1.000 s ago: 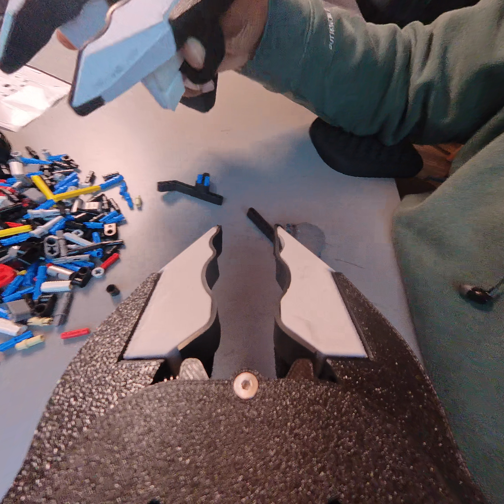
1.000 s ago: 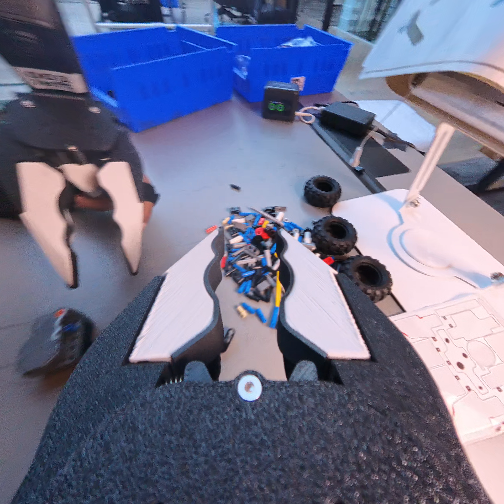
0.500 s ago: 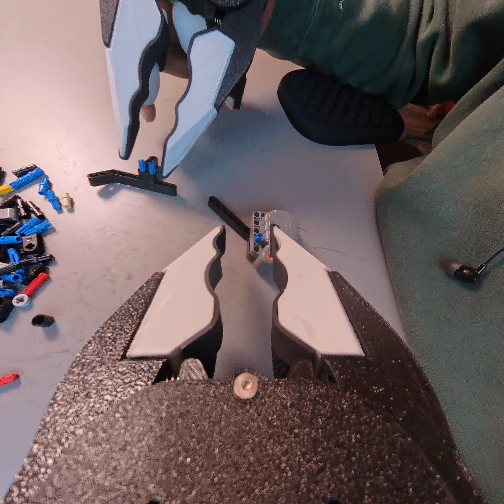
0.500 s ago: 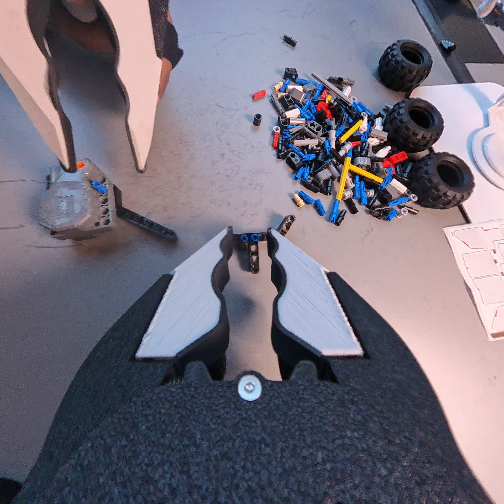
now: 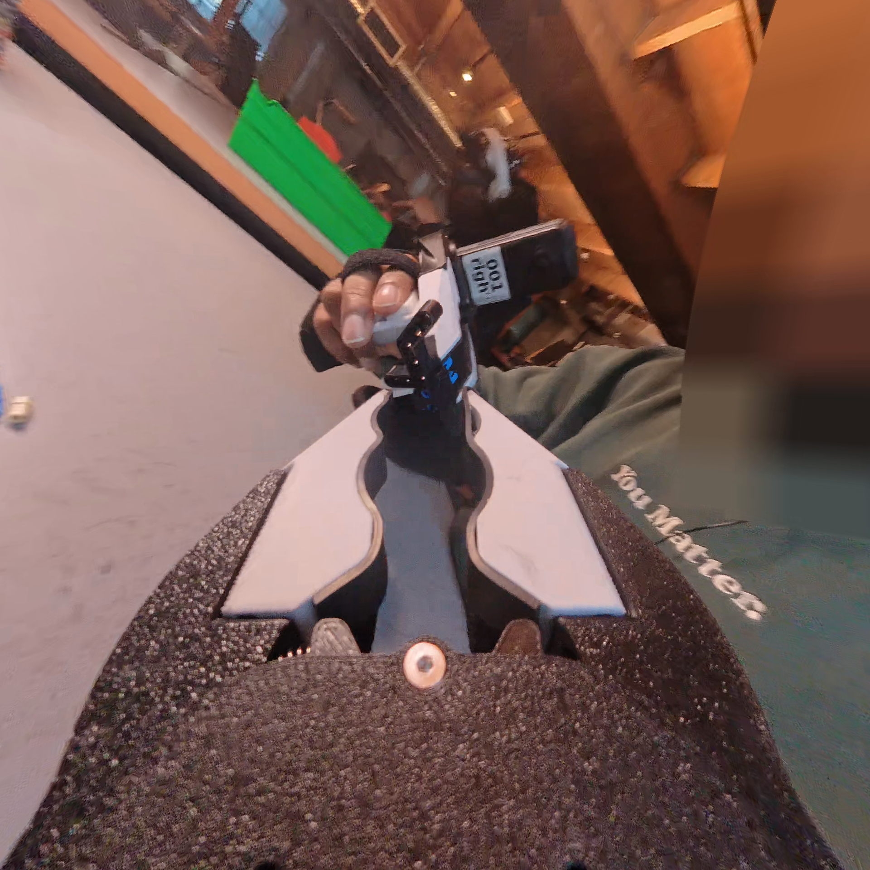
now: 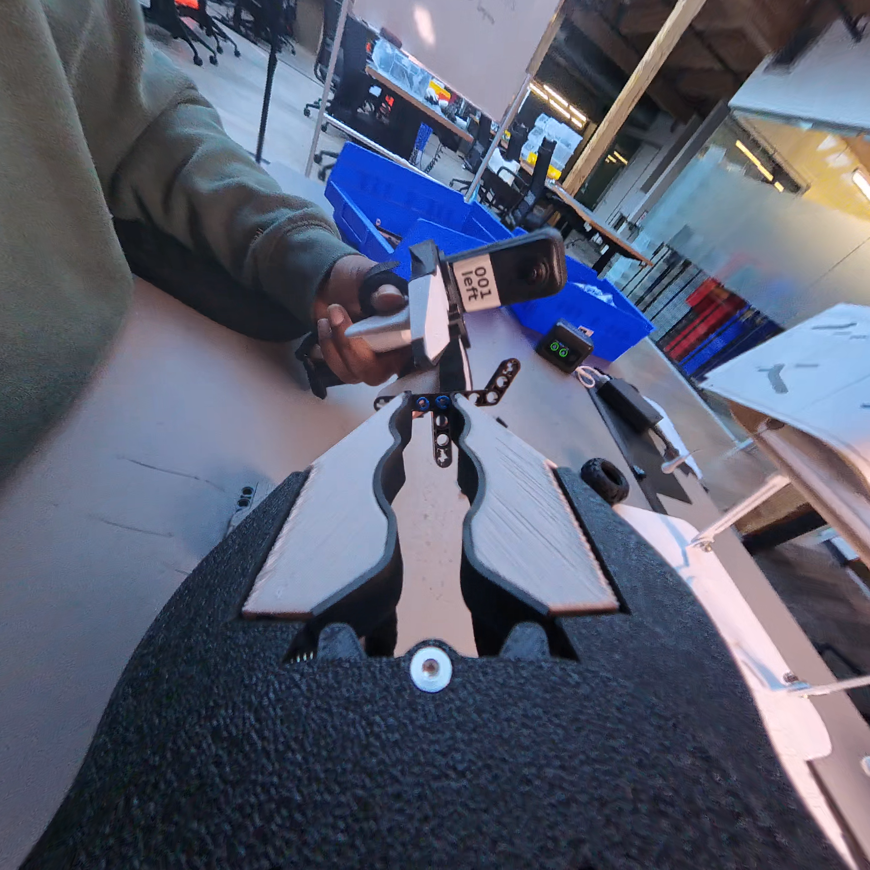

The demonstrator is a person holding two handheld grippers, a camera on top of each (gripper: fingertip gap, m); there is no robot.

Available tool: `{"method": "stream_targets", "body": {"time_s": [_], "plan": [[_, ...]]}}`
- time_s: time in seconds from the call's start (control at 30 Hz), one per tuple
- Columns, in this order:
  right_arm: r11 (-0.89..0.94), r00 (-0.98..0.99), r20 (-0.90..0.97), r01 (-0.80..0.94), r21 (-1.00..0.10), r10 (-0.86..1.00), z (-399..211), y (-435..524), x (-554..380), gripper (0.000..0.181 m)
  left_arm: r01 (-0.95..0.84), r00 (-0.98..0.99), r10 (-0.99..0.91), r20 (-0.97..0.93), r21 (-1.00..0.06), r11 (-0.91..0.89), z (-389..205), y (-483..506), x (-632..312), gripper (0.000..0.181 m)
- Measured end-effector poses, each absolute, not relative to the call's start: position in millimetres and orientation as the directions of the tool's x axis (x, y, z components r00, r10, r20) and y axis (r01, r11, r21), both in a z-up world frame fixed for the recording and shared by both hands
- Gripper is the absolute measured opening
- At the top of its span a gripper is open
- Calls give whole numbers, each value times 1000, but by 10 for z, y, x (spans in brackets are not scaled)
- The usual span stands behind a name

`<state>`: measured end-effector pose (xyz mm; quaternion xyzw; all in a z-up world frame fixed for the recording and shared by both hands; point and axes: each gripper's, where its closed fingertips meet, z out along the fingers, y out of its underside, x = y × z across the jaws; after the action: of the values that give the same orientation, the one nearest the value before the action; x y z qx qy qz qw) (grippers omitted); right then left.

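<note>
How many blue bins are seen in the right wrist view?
2. One bin stands at the far side of the table; the other is right of it. The left gripper may hide more.

Both hand-held grippers meet tip to tip, right (image 6: 430, 405) pinching, left (image 5: 426, 400) parted.

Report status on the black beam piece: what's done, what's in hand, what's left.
Done: the black beam piece, with blue pins fitted, is up off the table and clamped in the right gripper.
In hand: it is held at the tips of the left gripper, whose jaws stand open and grip nothing.
Left: the grey block lies on the table, unattached. A tyre lies loose too.
</note>
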<state>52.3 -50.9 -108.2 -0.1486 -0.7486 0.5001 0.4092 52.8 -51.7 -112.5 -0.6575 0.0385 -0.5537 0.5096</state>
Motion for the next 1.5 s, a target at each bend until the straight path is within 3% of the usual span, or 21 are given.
{"method": "stream_targets", "body": {"time_s": [0.13,0.57,0.97,1.07,1.27,1.5], "plan": [[502,-602,534,-242,-830,594,-1069,-622,562,15,480,336,-653,678,-720,-501,-1099,-586,666,12],[587,-643,506,-106,-803,575,-1202,-609,576,14,477,286,-591,754,-647,-595,-1191,-585,685,8],[476,-723,352,-36,-878,594,-1190,-511,647,13,434,354,-584,730,-682,-589,-1183,-555,691,7],[392,-640,315,-22,-920,701,-940,-24,764,13,550,426,-521,739,-669,-500,-1162,-613,138,5],[425,-660,312,14,-905,684,-1243,-138,636,15,234,658,-464,593,-746,-623,-1706,-455,432,7],[399,-686,271,31,-916,675,-1400,-256,633,14,19,802,-404,440,-695,-718,-2171,-518,459,11]]}}
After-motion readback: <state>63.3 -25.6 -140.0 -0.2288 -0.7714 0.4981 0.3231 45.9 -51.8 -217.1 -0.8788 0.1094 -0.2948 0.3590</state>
